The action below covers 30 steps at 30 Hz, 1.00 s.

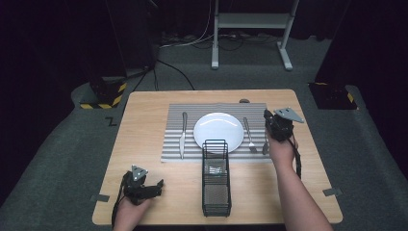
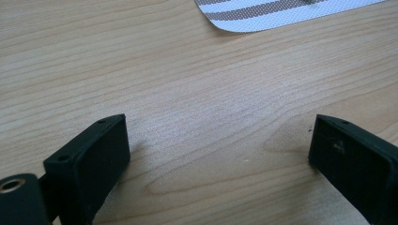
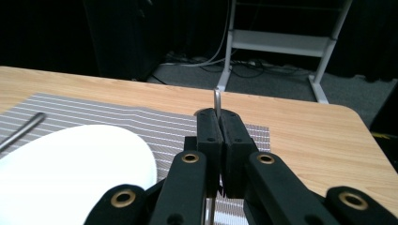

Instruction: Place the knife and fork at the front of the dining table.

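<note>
My right gripper (image 1: pixel 267 118) hangs over the right edge of the striped placemat (image 1: pixel 174 130), beside the white plate (image 1: pixel 218 131). Its jaws are shut on a thin metal utensil (image 1: pixel 265 145), whose lower end hangs down by the fork (image 1: pixel 249 135). In the right gripper view the gripper (image 3: pixel 218 117) has the utensil's handle tip (image 3: pixel 217 99) sticking up between the pads. My left gripper (image 1: pixel 158 188) rests low at the table's front left, open. Only bare wood lies between its jaws (image 2: pixel 218 136).
A knife (image 1: pixel 183 134) lies on the mat left of the plate. A tall black wire basket (image 1: pixel 215 185) stands in front of the plate with something clear inside. Beyond the table's far edge are a white frame (image 1: pixel 250 21) and cables on the floor.
</note>
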Available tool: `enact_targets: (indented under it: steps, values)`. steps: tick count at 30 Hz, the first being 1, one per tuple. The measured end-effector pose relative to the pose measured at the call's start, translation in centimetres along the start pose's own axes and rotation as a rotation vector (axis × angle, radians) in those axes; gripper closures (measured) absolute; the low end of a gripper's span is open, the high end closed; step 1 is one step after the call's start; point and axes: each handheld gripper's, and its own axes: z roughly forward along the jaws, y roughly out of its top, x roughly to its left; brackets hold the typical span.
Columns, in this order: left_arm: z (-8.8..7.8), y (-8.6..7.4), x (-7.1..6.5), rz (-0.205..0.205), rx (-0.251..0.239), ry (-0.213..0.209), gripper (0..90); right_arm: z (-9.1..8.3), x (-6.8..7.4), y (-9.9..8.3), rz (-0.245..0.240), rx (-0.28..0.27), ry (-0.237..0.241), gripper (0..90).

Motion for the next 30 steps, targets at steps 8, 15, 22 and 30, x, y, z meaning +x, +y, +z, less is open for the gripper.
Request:
enact_targets:
  steps: [8,15,22,30]
  values:
    - [-0.1,-0.1,0.0,-0.005,-0.006,0.009,8.1,4.0,-0.1,-0.2,0.017,0.069,-0.009,88.1]
    - [-0.1,-0.1,0.0,-0.007,-0.007,0.014,8.4,6.4,-0.4,-0.7,0.027,0.129,-0.016,88.0]
    - [-0.1,-0.1,-0.1,-0.009,-0.007,0.014,8.5,8.3,-0.5,-1.2,0.034,0.185,-0.025,87.8]
    - [-0.1,-0.1,0.0,-0.008,-0.007,0.013,8.4,9.3,-0.4,-1.8,0.029,0.224,-0.036,87.7]
